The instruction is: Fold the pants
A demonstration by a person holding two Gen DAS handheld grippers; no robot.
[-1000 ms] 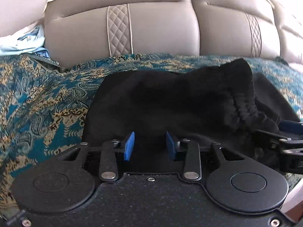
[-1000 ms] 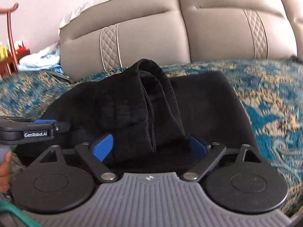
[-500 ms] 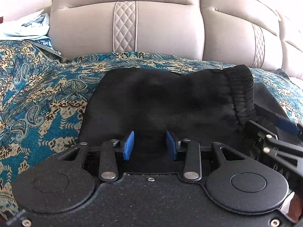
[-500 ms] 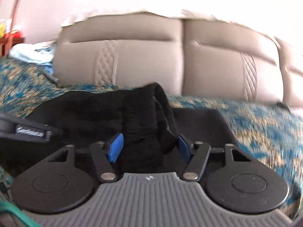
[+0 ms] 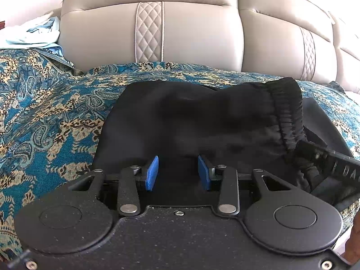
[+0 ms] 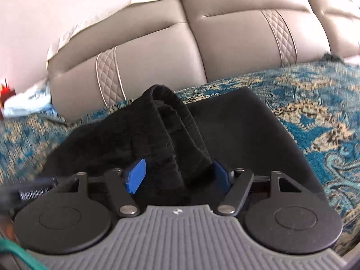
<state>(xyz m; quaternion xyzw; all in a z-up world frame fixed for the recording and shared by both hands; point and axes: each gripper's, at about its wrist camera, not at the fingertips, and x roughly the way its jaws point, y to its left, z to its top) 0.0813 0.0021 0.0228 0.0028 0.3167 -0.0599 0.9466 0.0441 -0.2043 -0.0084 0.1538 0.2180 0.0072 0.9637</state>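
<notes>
The black pants lie folded on a blue and gold patterned cover. Their gathered waistband stands up at the right in the left wrist view. My left gripper is partly open, with the near edge of the black cloth between its blue pads; I cannot tell whether they pinch it. My right gripper straddles the bunched waistband, its blue pads close against the fabric and still apart. It shows at the right edge of the left view.
The patterned cover spreads over a bed or sofa. A padded beige backrest rises right behind the pants. Light blue clothes lie at the far left. A flat black panel of the pants lies to the right.
My right gripper has narrowed from wide open to close around the waistband. The waistband has been pulled toward the right. My left gripper has kept its place and opening.
</notes>
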